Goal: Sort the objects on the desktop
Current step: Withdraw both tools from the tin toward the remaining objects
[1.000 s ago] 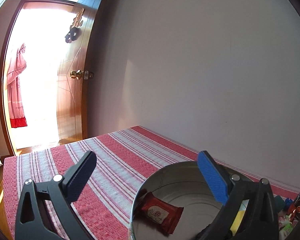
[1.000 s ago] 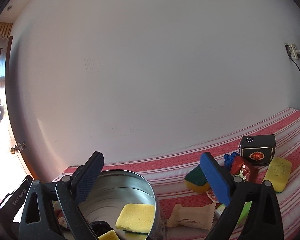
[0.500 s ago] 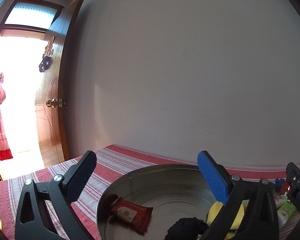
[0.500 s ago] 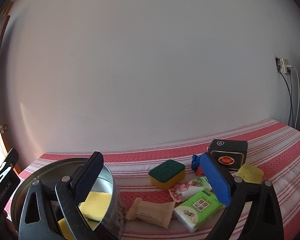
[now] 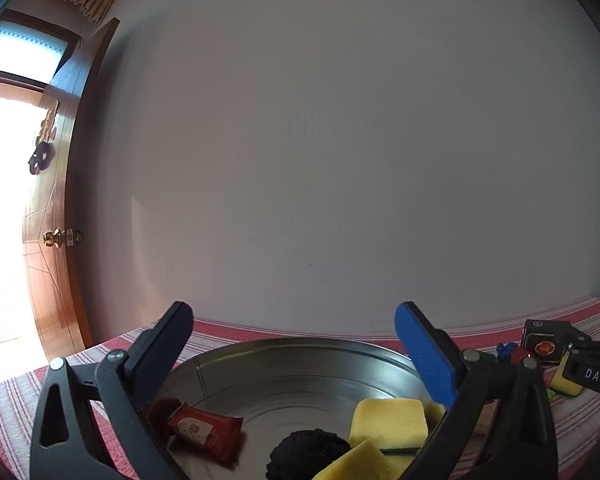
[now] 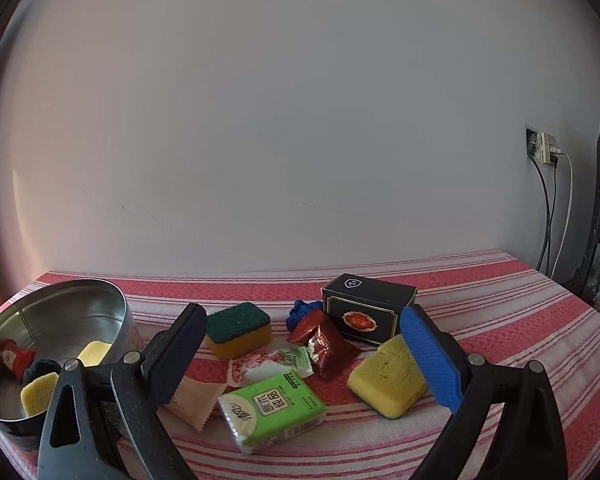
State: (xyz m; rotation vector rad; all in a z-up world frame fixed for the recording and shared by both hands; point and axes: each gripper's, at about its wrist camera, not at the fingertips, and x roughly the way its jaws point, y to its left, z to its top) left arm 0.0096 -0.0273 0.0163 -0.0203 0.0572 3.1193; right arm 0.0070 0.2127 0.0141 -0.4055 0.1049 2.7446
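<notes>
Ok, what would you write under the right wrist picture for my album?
Open right gripper hovers over a green tissue pack, sponges and snacks on the striped cloth, beside a metal tin.

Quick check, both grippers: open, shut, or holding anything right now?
Left gripper: open, empty, above the metal tin.
Right gripper: open, empty, over the loose items on the striped cloth.

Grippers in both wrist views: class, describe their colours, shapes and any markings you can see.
Left gripper and right gripper look alike: black triangular frames with cut-out holes and silver screws, each carrying one black finger pad and one bright blue ribbed finger pad. In the left wrist view, the right gripper's body bears white letters "DAS". No sleeves or cables show.
</notes>
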